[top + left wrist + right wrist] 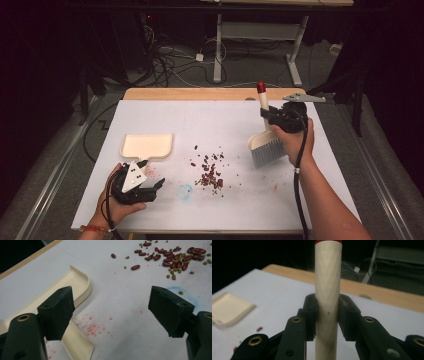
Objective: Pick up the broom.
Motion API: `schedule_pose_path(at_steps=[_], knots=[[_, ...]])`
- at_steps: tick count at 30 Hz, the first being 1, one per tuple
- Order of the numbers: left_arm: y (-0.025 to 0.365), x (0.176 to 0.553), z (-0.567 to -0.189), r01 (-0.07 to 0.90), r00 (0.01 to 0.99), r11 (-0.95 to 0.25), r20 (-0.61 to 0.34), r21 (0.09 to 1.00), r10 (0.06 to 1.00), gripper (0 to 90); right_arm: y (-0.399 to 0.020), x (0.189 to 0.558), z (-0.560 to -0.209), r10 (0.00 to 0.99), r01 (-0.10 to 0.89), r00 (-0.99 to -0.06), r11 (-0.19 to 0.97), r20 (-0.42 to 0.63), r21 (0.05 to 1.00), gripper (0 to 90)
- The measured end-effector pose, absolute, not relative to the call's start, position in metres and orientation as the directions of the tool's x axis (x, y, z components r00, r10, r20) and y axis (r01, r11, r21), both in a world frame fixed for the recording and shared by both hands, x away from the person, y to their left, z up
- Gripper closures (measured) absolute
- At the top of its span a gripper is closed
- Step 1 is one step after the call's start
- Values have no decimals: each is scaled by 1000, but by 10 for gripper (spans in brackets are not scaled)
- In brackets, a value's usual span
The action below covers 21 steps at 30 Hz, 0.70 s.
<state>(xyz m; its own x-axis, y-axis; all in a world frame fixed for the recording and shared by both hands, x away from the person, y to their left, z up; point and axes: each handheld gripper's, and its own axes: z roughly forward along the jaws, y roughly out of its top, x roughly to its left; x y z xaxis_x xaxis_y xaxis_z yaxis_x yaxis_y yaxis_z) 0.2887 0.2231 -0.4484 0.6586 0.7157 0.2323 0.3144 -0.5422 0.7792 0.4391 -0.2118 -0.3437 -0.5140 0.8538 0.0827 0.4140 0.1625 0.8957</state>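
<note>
A scatter of red beans (210, 172) and small green ones lies mid-table, also visible in the left gripper view as red beans (172, 257). A cream dustpan (146, 146) rests flat left of them; its handle (77, 342) runs under the left jaw. My left gripper (152, 189) is open, low over the table just in front of the dustpan, holding nothing. My right gripper (266, 116) is shut on the cream brush handle (327, 297), which has a red tip (260, 87). The brush (267, 148) stands upright, grey bristles down, right of the beans.
The white board (150, 117) covers a wooden table (200, 93). Pink stains (93, 327) and a blue smear (185, 191) mark the board. Beyond the table stand a desk frame (220, 45) and floor cables (170, 62).
</note>
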Motion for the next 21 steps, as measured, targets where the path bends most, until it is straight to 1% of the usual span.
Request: schedule_pose_path(at_steps=[2, 5, 8, 9, 10, 14, 19, 21], knots=[[223, 288, -449, 309, 669, -545, 230, 779, 707, 176, -201, 441, -339, 850, 373, -520, 139, 83, 918, 702], [223, 289, -451, 310, 666, -550, 235, 776, 708, 175, -180, 445, -334, 845, 316, -530, 114, 75, 942, 702], [223, 289, -452, 319, 665, -554, 235, 769, 709, 175, -159, 453, -333, 827, 293, -554, 84, 98, 952, 701], [223, 289, -452, 319, 665, -554, 235, 769, 709, 175, -159, 453, -333, 827, 293, -554, 84, 98, 952, 701], [223, 288, -453, 316, 668, -562, 241, 764, 704, 175, -145, 459, -334, 818, 278, -564, 57, 115, 959, 702], [223, 287, -455, 312, 674, -575, 250, 756, 695, 175, -118, 468, -337, 802, 236, -587, 36, 113, 971, 702], [225, 286, -456, 312, 675, -583, 257, 751, 692, 175, -85, 478, -340, 790, 187, -610, 76, 55, 979, 702], [227, 285, -455, 313, 675, -580, 254, 752, 693, 175, -73, 482, -341, 776, 193, -628, 82, 59, 978, 702]])
